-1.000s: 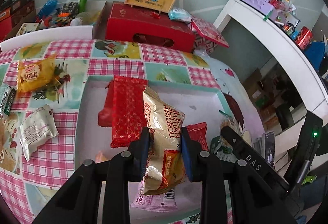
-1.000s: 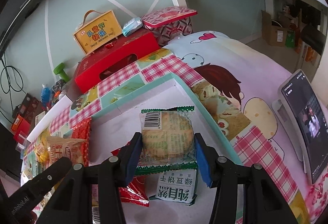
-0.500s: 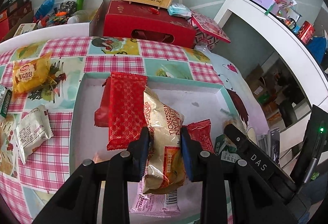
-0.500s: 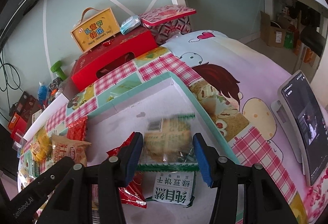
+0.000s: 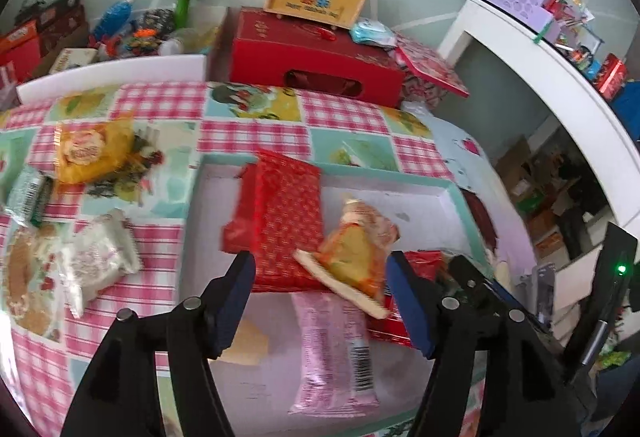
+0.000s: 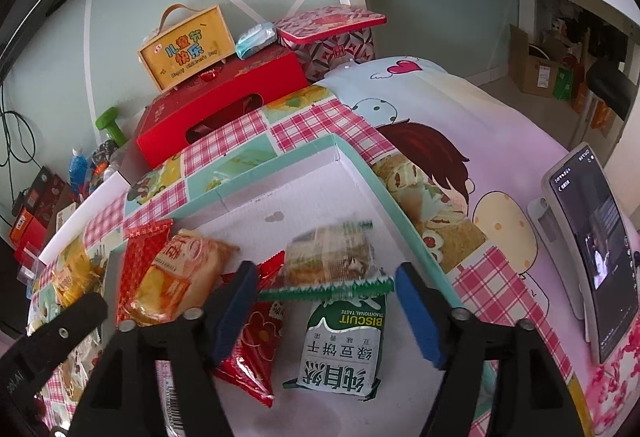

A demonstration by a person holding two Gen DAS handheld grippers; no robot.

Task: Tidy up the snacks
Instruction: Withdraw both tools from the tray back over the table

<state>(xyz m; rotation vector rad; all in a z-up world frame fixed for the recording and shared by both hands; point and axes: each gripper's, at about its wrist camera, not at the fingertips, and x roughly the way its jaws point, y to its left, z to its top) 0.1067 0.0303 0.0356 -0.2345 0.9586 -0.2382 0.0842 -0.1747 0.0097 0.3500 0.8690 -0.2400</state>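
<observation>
Green-white pack [image 6: 340, 349] | "BISCUIT TRADITIONAL TASTE" | right claw [image 6: 324, 313] open

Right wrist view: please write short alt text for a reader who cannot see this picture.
The open right gripper hovers over a shallow white tray with a teal rim; a blurred cake packet with green edges sits between its blue pads. Near it lie a green biscuit bag, red packets and an orange Swiss roll packet.

"BISCUIT" and "TRADITIONAL TASTE" on the green-and-white packet [image 6: 340, 349] (upside down), "Happy Children's Day" on the yellow case [image 6: 186, 47]
</observation>
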